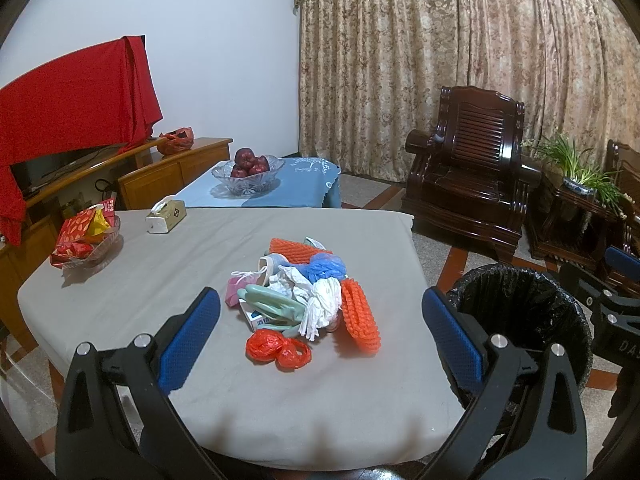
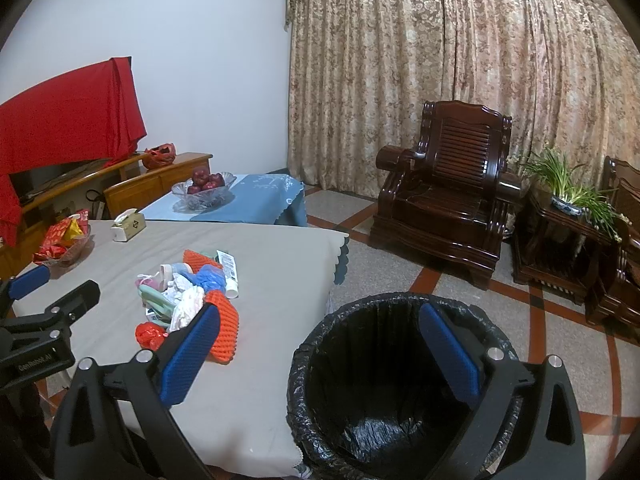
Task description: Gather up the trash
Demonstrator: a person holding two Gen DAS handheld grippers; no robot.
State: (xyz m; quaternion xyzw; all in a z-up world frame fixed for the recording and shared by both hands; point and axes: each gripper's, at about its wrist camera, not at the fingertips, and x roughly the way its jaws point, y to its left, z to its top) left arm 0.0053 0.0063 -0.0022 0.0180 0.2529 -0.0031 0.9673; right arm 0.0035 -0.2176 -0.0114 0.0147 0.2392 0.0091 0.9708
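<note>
A heap of trash [image 1: 304, 292] lies on the grey-clothed table [image 1: 160, 280]: orange foam nets [image 1: 360, 316], a red plastic bag [image 1: 278, 349], white tissue [image 1: 320, 304], a blue bag [image 1: 326, 266] and green packaging. The heap also shows in the right wrist view [image 2: 188, 296]. My left gripper [image 1: 320, 344] is open and empty, held above the table just short of the heap. My right gripper [image 2: 320, 354] is open and empty over the black-lined trash bin [image 2: 384, 392], which stands on the floor right of the table and looks empty. The bin also shows in the left wrist view [image 1: 520, 304].
A tissue box [image 1: 166, 214] and a glass dish of red snack packets [image 1: 86, 240] sit at the table's far left. A blue-clothed table with a bowl of apples [image 1: 248, 170] stands behind. A dark wooden armchair [image 2: 444, 196] and a plant stand [image 2: 568, 216] are to the right.
</note>
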